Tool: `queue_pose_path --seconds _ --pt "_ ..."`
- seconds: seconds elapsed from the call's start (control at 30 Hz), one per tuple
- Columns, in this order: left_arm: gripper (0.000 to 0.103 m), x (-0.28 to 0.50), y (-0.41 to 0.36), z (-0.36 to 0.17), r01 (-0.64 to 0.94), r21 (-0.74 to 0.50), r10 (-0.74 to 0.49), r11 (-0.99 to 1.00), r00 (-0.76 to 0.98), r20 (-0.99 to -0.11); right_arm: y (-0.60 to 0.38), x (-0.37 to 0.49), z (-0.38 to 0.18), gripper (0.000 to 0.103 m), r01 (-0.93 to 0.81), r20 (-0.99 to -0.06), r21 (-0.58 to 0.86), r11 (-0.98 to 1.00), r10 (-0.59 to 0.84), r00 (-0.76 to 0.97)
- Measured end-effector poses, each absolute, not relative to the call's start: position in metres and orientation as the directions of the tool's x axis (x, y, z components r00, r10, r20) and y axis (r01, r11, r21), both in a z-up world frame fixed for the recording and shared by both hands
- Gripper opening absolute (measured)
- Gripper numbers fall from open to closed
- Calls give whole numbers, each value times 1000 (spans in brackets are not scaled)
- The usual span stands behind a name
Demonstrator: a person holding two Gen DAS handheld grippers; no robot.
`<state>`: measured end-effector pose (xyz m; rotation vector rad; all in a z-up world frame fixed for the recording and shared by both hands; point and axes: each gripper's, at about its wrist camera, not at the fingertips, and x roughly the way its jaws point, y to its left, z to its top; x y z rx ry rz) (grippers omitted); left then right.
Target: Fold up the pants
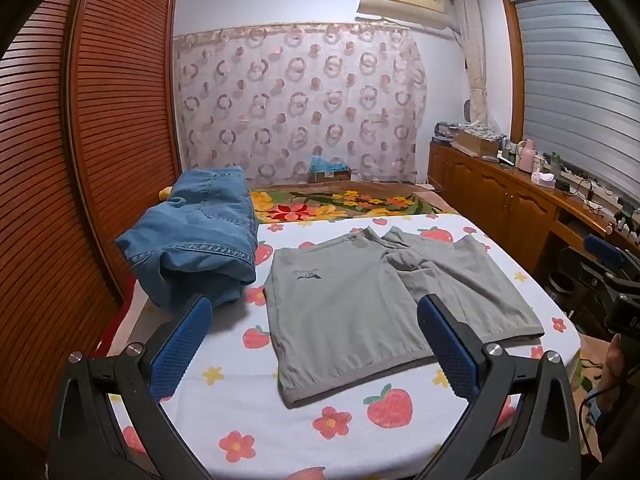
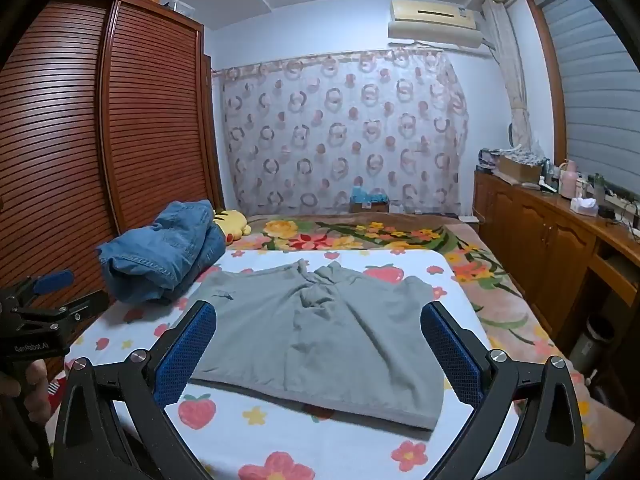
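Note:
Grey pants [image 1: 360, 300] lie spread flat on a white strawberry-print sheet [image 1: 240, 412], waistband far, leg hems near; they also show in the right wrist view [image 2: 320, 332]. My left gripper [image 1: 314, 320] is open and empty, held above the near left part of the pants. My right gripper [image 2: 318, 324] is open and empty, held above the near edge of the pants. The right gripper also shows at the right edge of the left wrist view [image 1: 608, 264], and the left gripper at the left edge of the right wrist view [image 2: 52, 292].
A pile of blue denim [image 1: 196, 236] lies left of the pants by the wooden slatted wardrobe [image 1: 80, 160]. A floral blanket [image 1: 340, 202] covers the far bed. A yellow plush toy [image 2: 232, 222] lies behind the denim. A wooden cabinet [image 1: 500, 196] with clutter runs along the right.

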<state>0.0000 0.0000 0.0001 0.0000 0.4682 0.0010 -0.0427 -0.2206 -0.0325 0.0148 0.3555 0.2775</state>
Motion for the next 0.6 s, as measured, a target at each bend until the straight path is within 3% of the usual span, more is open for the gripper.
queue_pose_path --seconds 0.6 --pt "103 -4 2 4 -5 9 9 1000 894 -449 -220 -44 -33 102 -267 -339 54 962 270 901"
